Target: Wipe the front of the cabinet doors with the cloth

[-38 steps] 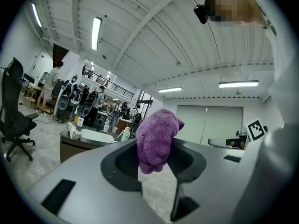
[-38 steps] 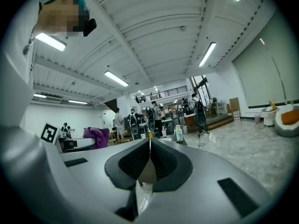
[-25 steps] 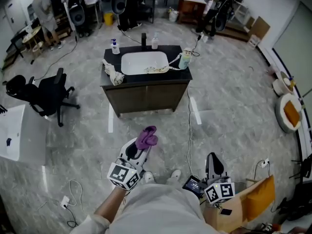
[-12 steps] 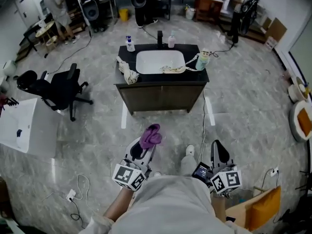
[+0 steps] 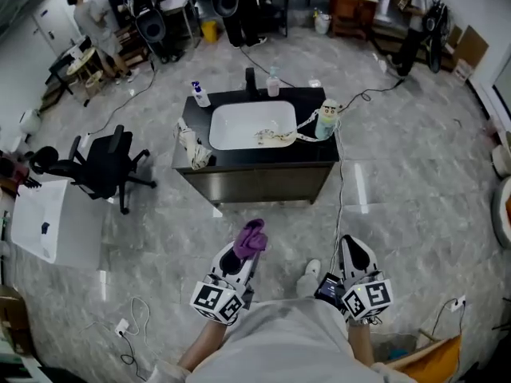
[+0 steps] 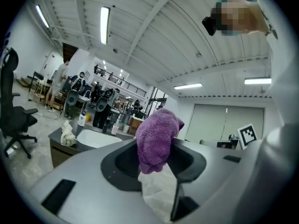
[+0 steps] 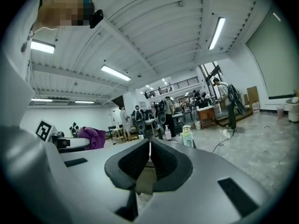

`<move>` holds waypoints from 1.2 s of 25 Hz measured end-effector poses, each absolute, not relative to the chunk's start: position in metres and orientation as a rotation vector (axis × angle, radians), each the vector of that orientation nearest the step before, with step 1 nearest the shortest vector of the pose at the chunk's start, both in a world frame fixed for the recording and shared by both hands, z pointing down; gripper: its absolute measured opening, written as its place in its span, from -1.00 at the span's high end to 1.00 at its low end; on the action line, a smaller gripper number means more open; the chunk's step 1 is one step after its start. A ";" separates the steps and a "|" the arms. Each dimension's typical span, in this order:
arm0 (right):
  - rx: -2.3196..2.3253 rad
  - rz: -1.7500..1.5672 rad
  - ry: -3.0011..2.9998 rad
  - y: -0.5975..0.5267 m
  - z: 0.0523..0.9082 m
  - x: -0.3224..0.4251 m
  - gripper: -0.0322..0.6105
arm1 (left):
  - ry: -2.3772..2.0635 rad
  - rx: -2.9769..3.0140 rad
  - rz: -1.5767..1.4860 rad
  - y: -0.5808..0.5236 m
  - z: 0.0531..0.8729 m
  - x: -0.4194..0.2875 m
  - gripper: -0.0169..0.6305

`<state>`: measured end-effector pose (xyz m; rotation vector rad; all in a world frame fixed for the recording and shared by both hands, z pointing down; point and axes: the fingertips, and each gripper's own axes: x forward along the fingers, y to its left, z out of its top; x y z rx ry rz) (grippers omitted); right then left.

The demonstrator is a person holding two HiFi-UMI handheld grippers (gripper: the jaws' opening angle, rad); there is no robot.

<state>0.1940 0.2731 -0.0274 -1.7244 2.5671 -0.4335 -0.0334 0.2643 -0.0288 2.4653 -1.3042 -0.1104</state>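
A dark vanity cabinet (image 5: 259,183) with a white sink stands on the marble floor ahead of me, its door fronts facing me. My left gripper (image 5: 244,255) is shut on a bunched purple cloth (image 5: 251,238), held low and short of the cabinet. The left gripper view shows the purple cloth (image 6: 158,139) pinched at the jaw tips of the left gripper (image 6: 161,143), with the cabinet (image 6: 63,154) beyond at the left. My right gripper (image 5: 352,254) hovers beside it, shut and empty; the right gripper (image 7: 150,155) has its pads pressed together.
A soap bottle (image 5: 197,94), a crumpled rag (image 5: 194,151) and a cartoon-figure bottle (image 5: 325,121) rest on the countertop. A cable (image 5: 339,206) runs down the cabinet's right side. A black office chair (image 5: 104,168) and a white table (image 5: 50,221) stand to the left.
The cabinet has come nearer and shifted slightly in view as I stepped forward. Both grippers keep their pose, the left still holding the cloth.
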 end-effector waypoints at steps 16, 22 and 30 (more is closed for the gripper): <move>-1.691 -0.504 2.770 0.083 0.054 0.378 0.81 | -1.304 2.374 0.072 0.099 0.019 0.154 0.50; -1.717 -0.531 2.784 0.062 0.080 0.369 0.81 | -1.202 2.401 0.082 0.064 0.051 0.173 0.50; -1.815 -0.615 2.711 0.061 0.113 0.318 0.81 | -1.000 2.421 0.092 0.041 0.108 0.152 0.50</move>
